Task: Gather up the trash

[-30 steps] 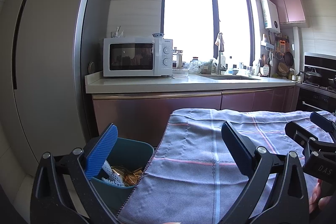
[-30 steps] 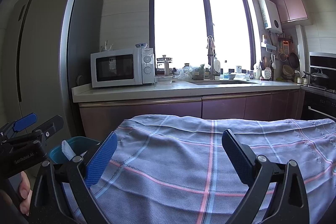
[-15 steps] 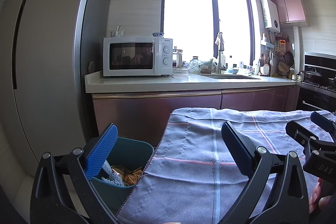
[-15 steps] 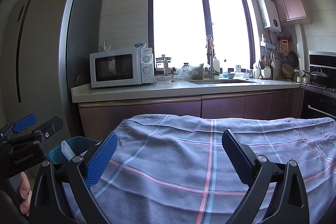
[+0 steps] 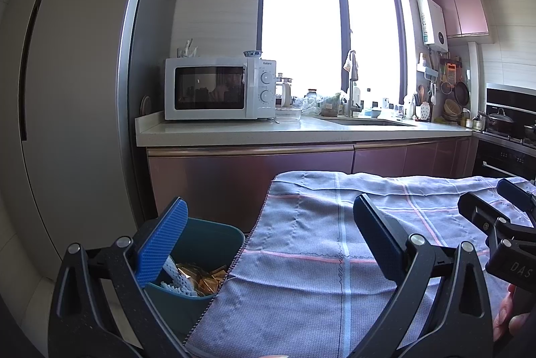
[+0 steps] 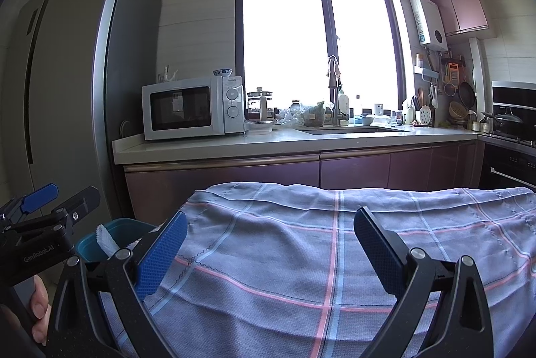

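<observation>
the teal bin [image 5: 214,240] stands just beside the left edge of the cloth-covered tabletop [image 5: 335,244], holding gold wrappers [image 5: 197,277] and a white netted strip [image 6: 105,240] that leans upright against its rim. the left gripper [image 5: 268,240] and right gripper [image 6: 268,252] both hold their jaws wide apart, gripping nothing.

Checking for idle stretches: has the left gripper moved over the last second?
No. In the left wrist view the left gripper sits the same against the bin and microwave as before; fingers open, empty.
</observation>
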Tool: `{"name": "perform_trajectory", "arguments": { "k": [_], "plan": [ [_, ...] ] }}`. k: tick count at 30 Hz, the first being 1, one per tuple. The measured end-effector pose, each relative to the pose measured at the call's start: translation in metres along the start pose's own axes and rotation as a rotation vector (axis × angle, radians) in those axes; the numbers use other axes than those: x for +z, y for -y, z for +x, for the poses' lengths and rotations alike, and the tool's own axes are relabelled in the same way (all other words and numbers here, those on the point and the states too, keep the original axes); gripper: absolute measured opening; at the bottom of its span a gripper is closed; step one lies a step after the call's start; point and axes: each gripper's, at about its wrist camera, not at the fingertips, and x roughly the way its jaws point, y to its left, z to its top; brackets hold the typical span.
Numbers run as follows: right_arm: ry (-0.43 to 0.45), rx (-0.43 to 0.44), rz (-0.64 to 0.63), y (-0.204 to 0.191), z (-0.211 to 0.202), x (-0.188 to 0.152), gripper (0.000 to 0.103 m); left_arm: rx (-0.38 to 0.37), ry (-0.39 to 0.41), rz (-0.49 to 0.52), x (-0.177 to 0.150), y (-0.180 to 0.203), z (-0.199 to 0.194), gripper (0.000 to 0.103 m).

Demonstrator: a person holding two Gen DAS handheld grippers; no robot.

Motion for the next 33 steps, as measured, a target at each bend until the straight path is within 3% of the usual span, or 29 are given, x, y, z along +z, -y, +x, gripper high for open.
{"name": "perform_trajectory", "arguments": {
  "k": [33],
  "plan": [
    [0.009, -0.010, 0.002, -0.0016, -0.0020, 0.0014, 0.096, -0.002, -0.008, -0.002, -0.0036, 0.0023, -0.0014, 0.097]
  ]
}}
